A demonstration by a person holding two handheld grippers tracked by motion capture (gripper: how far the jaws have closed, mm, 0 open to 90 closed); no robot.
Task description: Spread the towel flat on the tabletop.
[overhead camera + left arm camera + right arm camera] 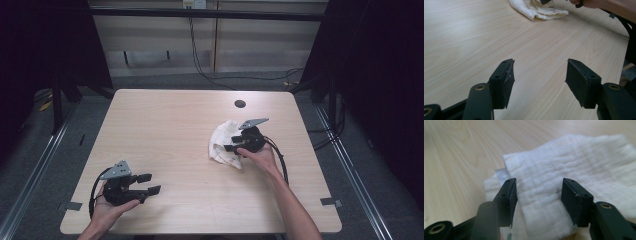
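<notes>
Right gripper (537,195) hangs with jaws spread over the crumpled white cotton cloth (574,167), apparently lining up a pinch; left gripper (145,184), released, waits well apart from that cloth.

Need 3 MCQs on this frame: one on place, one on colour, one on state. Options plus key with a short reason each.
1. Where does the crumpled white cloth lie on the light wooden table?
A. right half
B. left front corner
C. far left edge

2. What colour are the pads on the right gripper?
A. red
B. black
C. yellow

3. How does the left gripper stand?
A. shut on the cloth
B. shut on nothing
C. open, nothing in it

Key: 1 A, the high view shows the cloth right of the middle, under the right gripper. 2 B, both pads look black in the right gripper view. 3 C, its jaws stand apart over bare wood.
</notes>
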